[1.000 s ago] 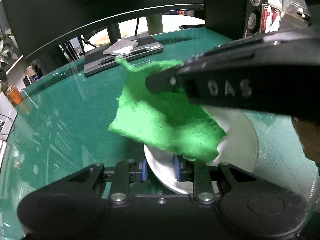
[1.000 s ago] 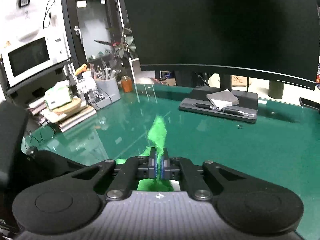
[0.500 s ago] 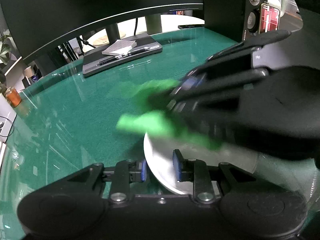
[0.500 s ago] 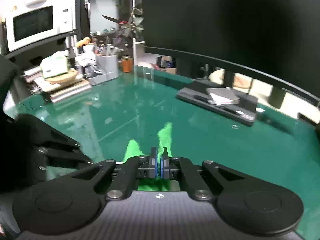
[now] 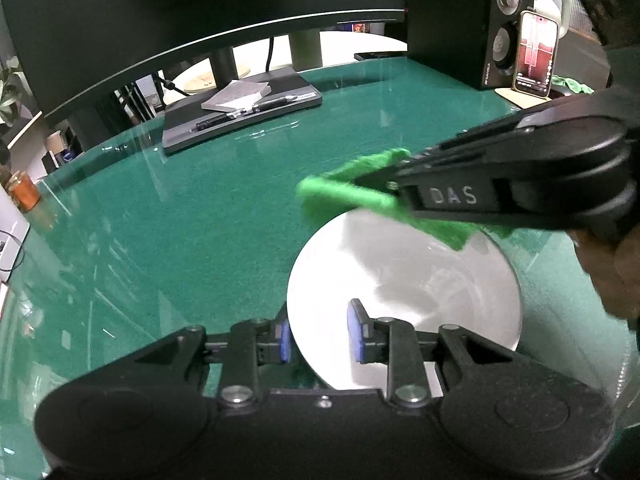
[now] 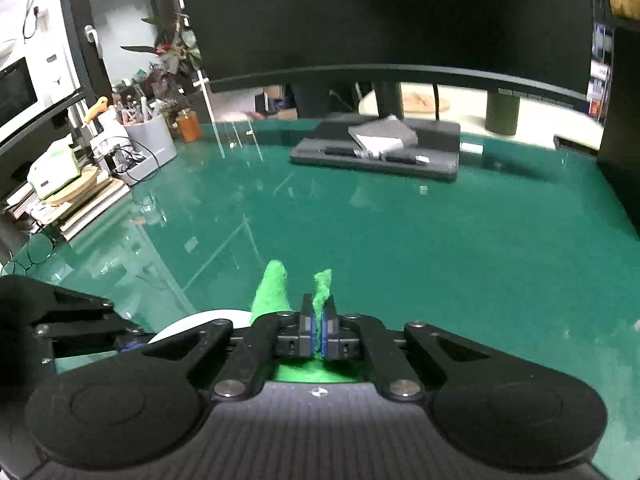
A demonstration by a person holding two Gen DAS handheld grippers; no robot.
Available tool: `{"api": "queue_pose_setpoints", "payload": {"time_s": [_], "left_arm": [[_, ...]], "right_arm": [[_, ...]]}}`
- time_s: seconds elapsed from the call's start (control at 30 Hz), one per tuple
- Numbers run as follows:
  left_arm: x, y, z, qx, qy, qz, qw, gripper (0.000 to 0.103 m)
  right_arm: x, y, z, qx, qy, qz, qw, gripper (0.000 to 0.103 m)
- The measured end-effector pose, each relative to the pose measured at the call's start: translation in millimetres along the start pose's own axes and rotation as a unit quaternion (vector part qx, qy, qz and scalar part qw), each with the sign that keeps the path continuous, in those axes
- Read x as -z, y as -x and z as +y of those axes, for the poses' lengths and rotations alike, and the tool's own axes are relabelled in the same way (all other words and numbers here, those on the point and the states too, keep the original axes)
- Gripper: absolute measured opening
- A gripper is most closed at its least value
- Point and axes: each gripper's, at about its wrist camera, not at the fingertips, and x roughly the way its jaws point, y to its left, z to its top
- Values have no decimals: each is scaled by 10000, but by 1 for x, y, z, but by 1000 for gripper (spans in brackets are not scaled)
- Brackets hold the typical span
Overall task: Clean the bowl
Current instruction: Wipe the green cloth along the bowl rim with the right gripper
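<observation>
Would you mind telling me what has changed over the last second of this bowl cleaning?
The right tool has swung the green cloth from hanging spread above the bowl down onto its far rim, bunched. It stays shut on the cloth. The left tool has kept its place, one finger on either side of the bowl's near rim. The bowl has not moved.

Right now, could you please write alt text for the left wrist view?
The left gripper straddles the near rim of a white bowl on a green table, while the right gripper holds a green cloth over the bowl's far edge.
</observation>
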Motion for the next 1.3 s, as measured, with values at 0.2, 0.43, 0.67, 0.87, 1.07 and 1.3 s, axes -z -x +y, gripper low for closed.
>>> {"api": "queue_pose_setpoints", "payload": {"time_s": [0.2,0.43,0.67,0.87,1.07,1.3], "left_arm": [[1,1,0,33,11,7,10000,28],[2,2,1,73,101,23,9999,30],[0,-1,5,273,71,76,9996,32],[4,1,0,236,119,29,9996,32],[6,3,-3,268,208,9,9994,35],[6,3,-5,270,163,10,9995,35]], "right_arm": [[3,3,43,-793,378,-72,9961,1],[3,8,3,4,-276,9,9996,3],[11,13,-1,-59,-582,-54,9983,3],[2,7,24,-648,-128,-6,9978,7],[2,7,20,-235,-151,43,9996,3],[6,14,14,-16,-411,111,9991,5]]}}
